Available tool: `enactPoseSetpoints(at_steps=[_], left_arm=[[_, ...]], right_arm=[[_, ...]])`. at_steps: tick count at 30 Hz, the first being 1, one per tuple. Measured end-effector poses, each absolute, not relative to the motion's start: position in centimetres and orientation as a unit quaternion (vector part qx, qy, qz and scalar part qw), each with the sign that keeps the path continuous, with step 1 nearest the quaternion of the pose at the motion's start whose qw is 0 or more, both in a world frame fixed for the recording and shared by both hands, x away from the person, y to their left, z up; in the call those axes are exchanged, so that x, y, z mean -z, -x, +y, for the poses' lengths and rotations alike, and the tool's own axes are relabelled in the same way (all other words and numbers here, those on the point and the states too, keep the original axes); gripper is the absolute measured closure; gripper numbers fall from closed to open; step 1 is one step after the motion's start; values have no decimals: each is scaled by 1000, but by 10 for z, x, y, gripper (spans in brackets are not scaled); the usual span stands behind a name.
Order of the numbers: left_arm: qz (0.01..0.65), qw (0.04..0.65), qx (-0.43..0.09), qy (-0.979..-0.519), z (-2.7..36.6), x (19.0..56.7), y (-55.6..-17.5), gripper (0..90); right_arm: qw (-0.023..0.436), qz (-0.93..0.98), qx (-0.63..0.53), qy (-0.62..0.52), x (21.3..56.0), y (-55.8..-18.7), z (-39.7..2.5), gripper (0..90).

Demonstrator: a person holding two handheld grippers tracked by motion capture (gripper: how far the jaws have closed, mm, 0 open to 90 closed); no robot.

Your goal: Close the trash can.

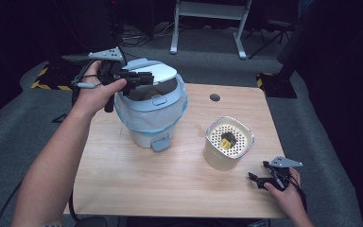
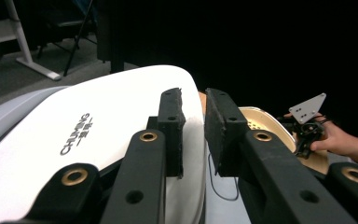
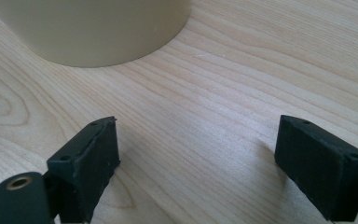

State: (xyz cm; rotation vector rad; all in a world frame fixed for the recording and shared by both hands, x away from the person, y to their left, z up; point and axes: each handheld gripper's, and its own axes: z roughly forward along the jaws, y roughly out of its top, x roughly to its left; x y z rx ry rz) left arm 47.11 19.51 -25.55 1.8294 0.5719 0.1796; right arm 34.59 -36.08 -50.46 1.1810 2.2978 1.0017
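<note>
Left gripper view puts the left gripper [image 2: 193, 135] at the white lid [image 2: 98, 140] of the bin [image 1: 152, 124] far left on the worktop [image 1: 179, 184], fingers [image 2: 171, 126] narrowly parted over its edge. Pinch firmly before lifting. Right gripper [image 3: 196, 163] rests near right, fingers spread.

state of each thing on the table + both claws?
Bin lid: raised part-way, left claw at its edge.
Bin: upright, blue liner over rim.
Beige tub: upright, small yellow item on its perforated insert.
Left claw: nearly closed at lid edge.
Right claw: open, empty, low over table.
</note>
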Motion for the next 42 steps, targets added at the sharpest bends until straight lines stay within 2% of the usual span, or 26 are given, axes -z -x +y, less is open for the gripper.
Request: enactPoseSetpoints(at_steps=[9, 14, 21, 32, 42], left_arm=[[265, 574, -54, -773, 191, 262, -473, 834], [278, 568, -68, -771, 195, 267, -473, 847], [298, 539, -119, -779, 192, 269, -470, 881], [294, 487, -140, -811, 178, 272, -468, 888], [307, 473, -140, -814, 174, 269, -468, 899]], right_arm=[[184, 815, -355, -419, 505, -346, -361, 138], [184, 815, -355, -419, 505, -346, -361, 138], [184, 815, -355, -419, 505, -346, -361, 138], [184, 815, -355, -419, 505, -346, -361, 138], [184, 815, -355, -419, 505, -346, -361, 138]])
